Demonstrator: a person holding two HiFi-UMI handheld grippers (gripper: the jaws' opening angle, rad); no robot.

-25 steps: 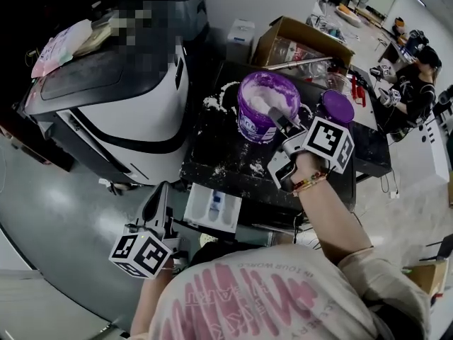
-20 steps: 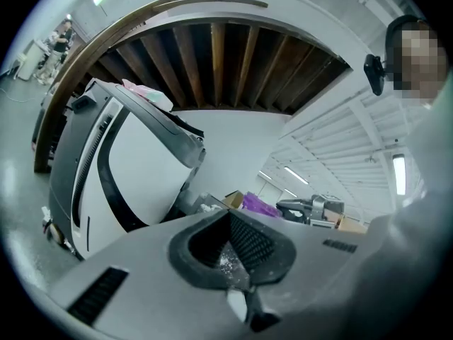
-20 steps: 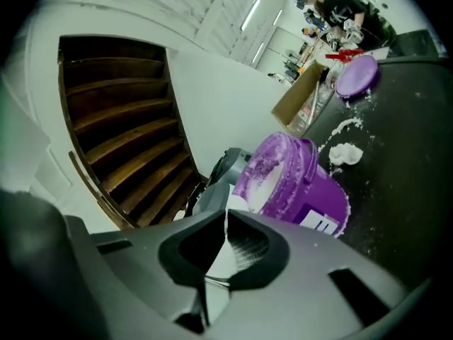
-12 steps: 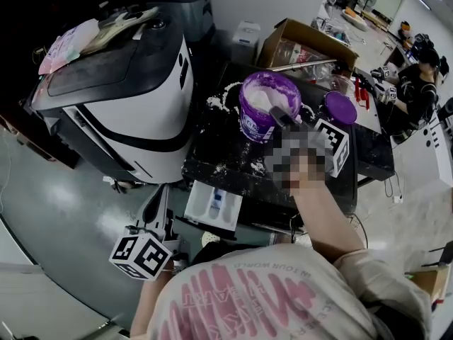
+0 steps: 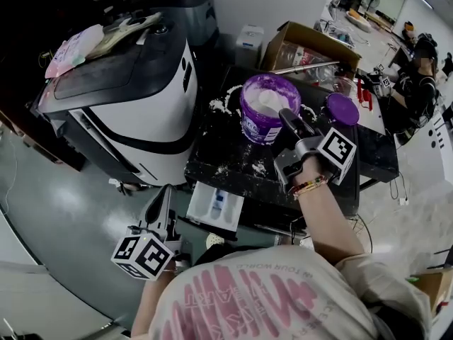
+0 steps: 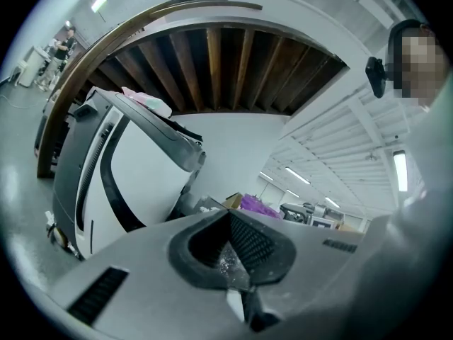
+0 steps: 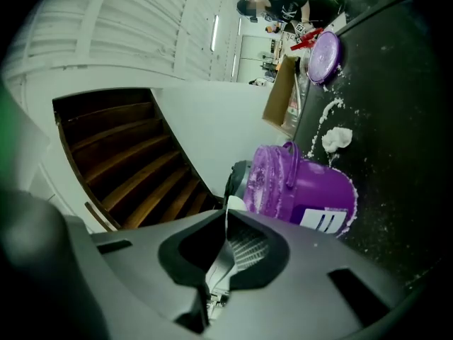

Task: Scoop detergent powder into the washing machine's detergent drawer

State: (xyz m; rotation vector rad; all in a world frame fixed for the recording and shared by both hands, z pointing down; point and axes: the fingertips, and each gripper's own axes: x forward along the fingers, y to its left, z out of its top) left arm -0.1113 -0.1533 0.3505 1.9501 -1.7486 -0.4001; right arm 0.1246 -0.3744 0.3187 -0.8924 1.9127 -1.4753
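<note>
L gripper (image 5: 165, 191) hangs low at the near L, jaws together w/ nothing betw. them, only powder dust on the pads; it points toward the washing machine (image 5: 134, 98). Just R of it the detergent drawer (image 5: 202, 205) stands pulled out, below the front edge of the black table (image 5: 233, 168) and well apart from the tub. Purple tub (image 5: 256, 127) sits upright on the table, lid off, white powder (image 5: 267, 99) inside and more spilled round its base. R gripper (image 5: 286, 115) is at the tub's R rim, jaws clamped on a thin pale strip, prob. the scoop's handle; the bowl itself I can't make out. Purple lid (image 5: 342, 108) lies flat further R. Handling, as I judge it: powder is loose, light and spills at any tilt, so the scoop needs to travel level; the scoop looks like stiff, light plastic w/ a slim handle that could twist in the pads, so grip far back and square. Vs. 1 s ago: R gripper has rolled, its marker cube now turned more side-on; L gripper, drawer and tub unchanged.
</note>
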